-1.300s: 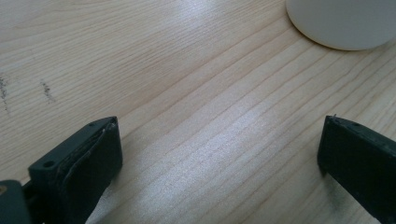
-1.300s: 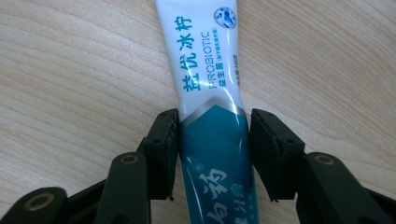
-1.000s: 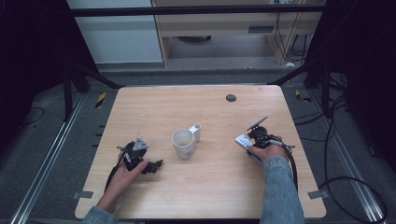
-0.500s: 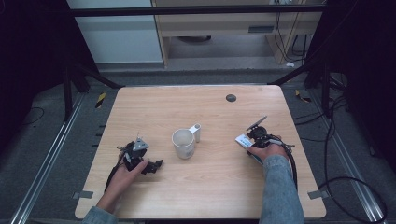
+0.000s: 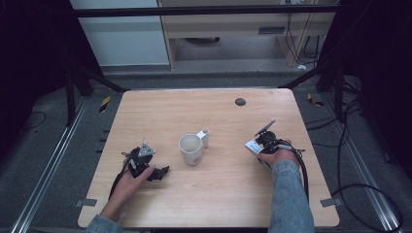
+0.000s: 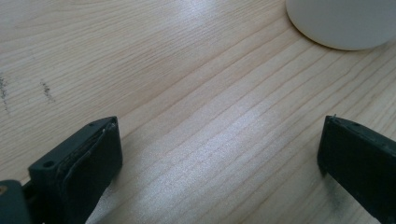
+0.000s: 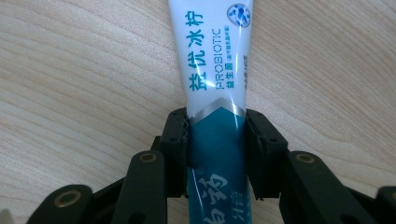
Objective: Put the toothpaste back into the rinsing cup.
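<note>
One overhead camera, two riding on the tongs

The high view looks forward and down over the whole counter (image 5: 218, 104); each gripper view skims close along the wood, the left one sharing the mug (image 5: 191, 149) (image 6: 343, 21).

A toothpaste tube (image 7: 215, 93) is seen lying flat on a pale wooden table, toward its right side. The tube is white along most of its length, printed with teal Chinese characters and the word PROBIOTIC, and turns teal past a silver chevron band. Its teal part is pressed on both edges between two black jaws.
</note>
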Demonstrator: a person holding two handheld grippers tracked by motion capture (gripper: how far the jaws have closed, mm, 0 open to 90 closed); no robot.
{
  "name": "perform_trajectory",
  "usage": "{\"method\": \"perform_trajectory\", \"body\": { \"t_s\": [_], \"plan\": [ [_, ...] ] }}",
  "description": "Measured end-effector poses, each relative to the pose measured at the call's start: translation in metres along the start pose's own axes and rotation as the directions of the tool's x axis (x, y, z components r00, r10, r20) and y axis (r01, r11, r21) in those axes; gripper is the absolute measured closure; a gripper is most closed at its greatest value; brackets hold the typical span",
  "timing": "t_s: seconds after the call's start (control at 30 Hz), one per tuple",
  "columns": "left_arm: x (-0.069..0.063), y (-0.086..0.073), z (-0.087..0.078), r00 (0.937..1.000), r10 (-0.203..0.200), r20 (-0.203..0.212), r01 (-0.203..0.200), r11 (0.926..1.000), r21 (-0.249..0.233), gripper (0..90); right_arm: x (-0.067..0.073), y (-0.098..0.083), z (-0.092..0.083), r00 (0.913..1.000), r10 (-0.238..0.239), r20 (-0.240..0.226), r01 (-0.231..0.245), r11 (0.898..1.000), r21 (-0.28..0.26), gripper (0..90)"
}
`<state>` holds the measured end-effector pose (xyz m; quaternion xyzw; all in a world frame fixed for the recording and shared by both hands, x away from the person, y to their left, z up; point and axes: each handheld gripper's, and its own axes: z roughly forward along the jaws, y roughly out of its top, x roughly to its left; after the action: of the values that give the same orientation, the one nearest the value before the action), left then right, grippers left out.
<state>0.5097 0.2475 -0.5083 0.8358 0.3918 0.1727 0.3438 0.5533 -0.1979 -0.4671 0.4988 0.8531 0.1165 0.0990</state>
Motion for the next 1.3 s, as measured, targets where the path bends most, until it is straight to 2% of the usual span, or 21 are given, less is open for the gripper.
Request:
{"method": "perform_trajectory", "body": {
  "t_s": [0.23, 0.4, 0.67, 0.73, 0.97, 1.1, 1.27, 1.3],
  "plan": [
    [0.0, 0.0, 0.0, 1.0, 0.0, 0.0, 0.0, 1.0, 0.0, 0.0, 0.001, 0.001, -0.002, 1.0, 0.003, 0.009, -0.003, 1.0, 0.006, 68.7],
    [0.0, 0.0, 0.0, 1.0, 0.0, 0.0, 0.0, 1.0, 0.0, 0.0, 0.002, 0.002, -0.005, 0.9998, 0.015, 0.009, -0.015, 1.0, 0.007, 75.4],
    [0.0, 0.0, 0.0, 1.0, 0.0, 0.0, 0.0, 1.0, 0.0, 0.0, 0.002, 0.002, -0.008, 0.9993, 0.035, 0.014, -0.035, 0.999, 0.007, 78.0],
    [0.0, 0.0, 0.0, 1.0, 0.0, 0.0, 0.0, 1.0, 0.0, 0.0, 0.001, 0.001, -0.008, 0.9984, 0.05, 0.027, -0.05, 0.999, 0.006, 78.2],
    [0.0, 0.0, 0.0, 1.0, 0.0, 0.0, 0.0, 1.0, 0.0, 0.0, -0.006, -0.002, -0.025, 0.9963, 0.086, 0.009, -0.085, 0.995, -0.049, 78.4],
    [0.0, 0.0, 0.0, 1.0, 0.0, 0.0, 0.0, 1.0, 0.0, 0.0, -0.008, -0.003, -0.033, 0.996, 0.088, 0.015, -0.087, 0.994, -0.066, 78.5],
    [0.0, 0.0, 0.0, 1.0, 0.0, 0.0, 0.0, 1.0, 0.0, 0.0, -0.008, -0.005, -0.051, 0.994, 0.109, -0.005, -0.109, 0.985, -0.135, 78.4],
    [0.0, 0.0, 0.0, 1.0, 0.0, 0.0, 0.0, 1.0, 0.0, 0.0, -0.008, -0.005, -0.051, 0.994, 0.109, -0.005, -0.109, 0.985, -0.135, 78.4]
  ]
}}
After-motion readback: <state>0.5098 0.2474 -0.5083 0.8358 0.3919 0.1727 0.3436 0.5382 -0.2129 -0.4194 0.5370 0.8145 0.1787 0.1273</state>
